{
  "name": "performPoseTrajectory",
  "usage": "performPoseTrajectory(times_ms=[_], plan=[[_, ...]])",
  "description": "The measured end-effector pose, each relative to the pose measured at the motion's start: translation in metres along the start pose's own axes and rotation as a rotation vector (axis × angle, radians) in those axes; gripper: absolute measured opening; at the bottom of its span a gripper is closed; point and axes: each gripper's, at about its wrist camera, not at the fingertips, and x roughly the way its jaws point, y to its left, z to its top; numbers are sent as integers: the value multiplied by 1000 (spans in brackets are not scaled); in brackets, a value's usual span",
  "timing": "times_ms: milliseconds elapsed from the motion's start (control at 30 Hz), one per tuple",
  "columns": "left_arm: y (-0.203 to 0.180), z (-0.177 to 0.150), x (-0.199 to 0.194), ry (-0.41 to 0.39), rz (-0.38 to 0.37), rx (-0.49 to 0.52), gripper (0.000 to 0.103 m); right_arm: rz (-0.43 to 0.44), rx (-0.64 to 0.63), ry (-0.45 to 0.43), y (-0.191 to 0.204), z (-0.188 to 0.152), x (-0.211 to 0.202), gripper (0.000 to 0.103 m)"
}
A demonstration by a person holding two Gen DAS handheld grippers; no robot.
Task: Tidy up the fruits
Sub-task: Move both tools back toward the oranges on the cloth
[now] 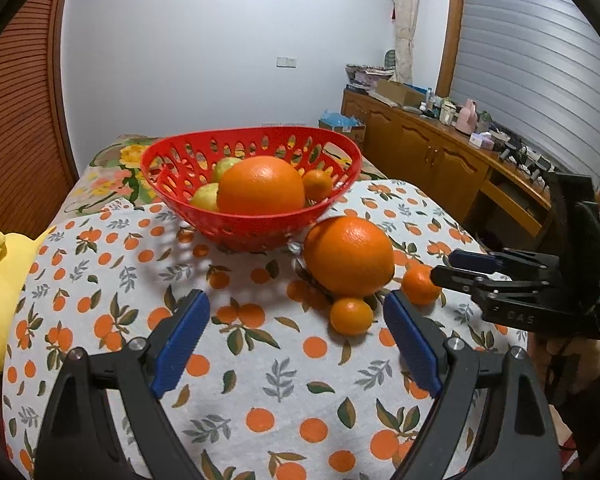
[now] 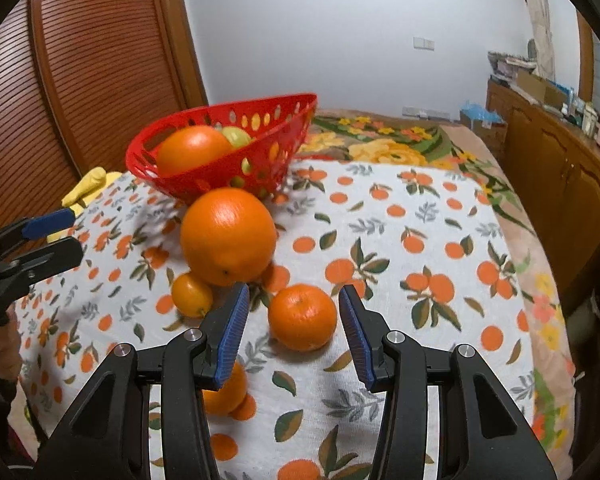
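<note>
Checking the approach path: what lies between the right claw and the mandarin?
Only bare patterned cloth, seen in the right wrist view; the open right claw already flanks the mandarin without touching.

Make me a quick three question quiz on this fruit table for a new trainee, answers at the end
1. True or false: the red basket already holds fruit.
2. How many real oranges lie loose on the tablecloth?
3. Which fruit sits between the right gripper's open fingers: A the big orange, B the medium mandarin, C the smallest mandarin?

Key
1. True: a large orange, a small one and two green fruits.
2. Three.
3. B, not yet pressed.
</note>
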Motion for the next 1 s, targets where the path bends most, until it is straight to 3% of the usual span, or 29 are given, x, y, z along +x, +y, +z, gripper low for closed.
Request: performPoseTrajectory(times_ms=[500,833,1000], plan=[[-6,-12,23,64,-10,5,89,6,18,73,-7,-6,29,47],[-12,-15,42,112,-41,10,89,9,32,50,-10,-9,32,44],[-15,-15,57,144,-75,3,80,8,33,51,-10,-9,32,44]])
